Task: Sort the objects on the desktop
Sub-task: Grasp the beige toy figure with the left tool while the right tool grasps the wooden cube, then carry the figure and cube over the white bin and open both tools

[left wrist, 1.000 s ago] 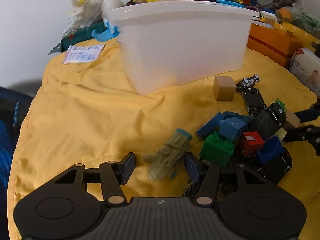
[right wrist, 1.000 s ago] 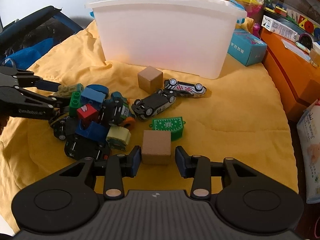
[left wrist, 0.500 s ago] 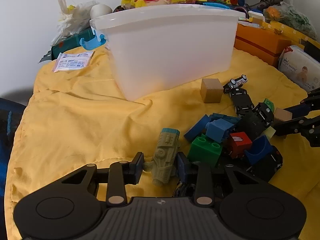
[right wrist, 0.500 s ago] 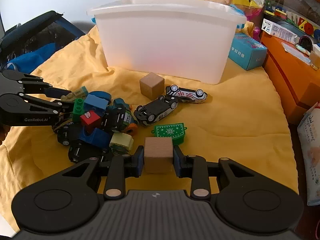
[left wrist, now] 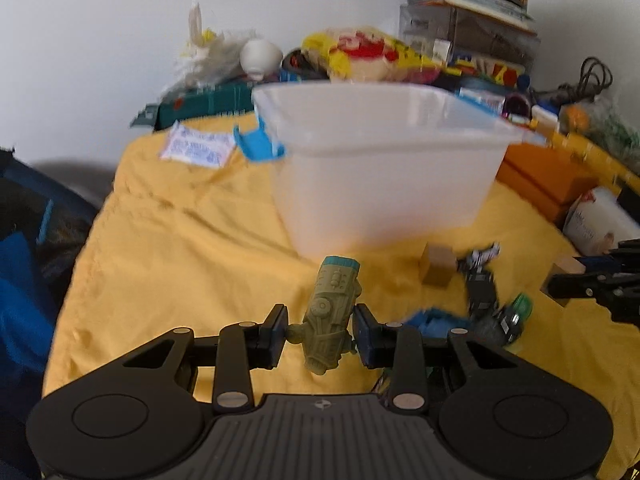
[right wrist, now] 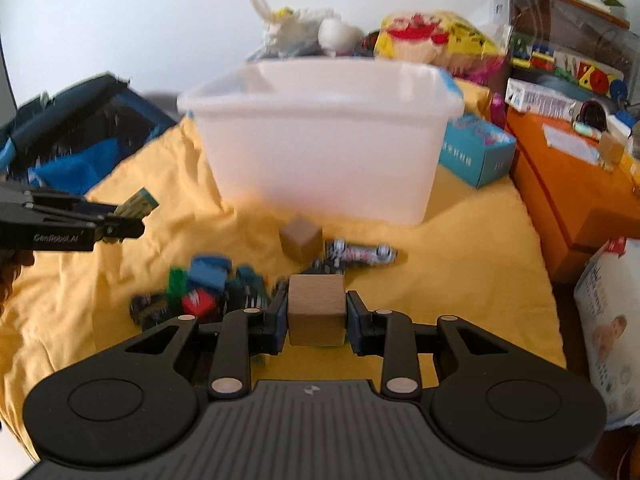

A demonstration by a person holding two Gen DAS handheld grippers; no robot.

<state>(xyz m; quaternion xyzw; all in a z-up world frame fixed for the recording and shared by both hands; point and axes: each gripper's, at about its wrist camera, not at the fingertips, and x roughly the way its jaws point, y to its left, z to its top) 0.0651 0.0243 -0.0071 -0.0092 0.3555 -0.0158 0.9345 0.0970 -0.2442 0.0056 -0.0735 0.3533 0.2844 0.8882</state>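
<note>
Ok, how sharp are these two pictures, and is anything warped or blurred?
Left wrist view: the olive toy vehicle in the left tool is fairly crisp, while the white bin and toy pile smear with motion blur. Right wrist view: the held wooden cube is sharp and the background soft; fisheye bends the edges in both.

Left hand-held gripper (left wrist: 320, 330) angles downward, pads clamped on the green toy vehicle (left wrist: 330, 322); right hand-held gripper (right wrist: 317, 320), pitched likewise, pinches a wooden cube (right wrist: 317, 314) between both pads.
</note>
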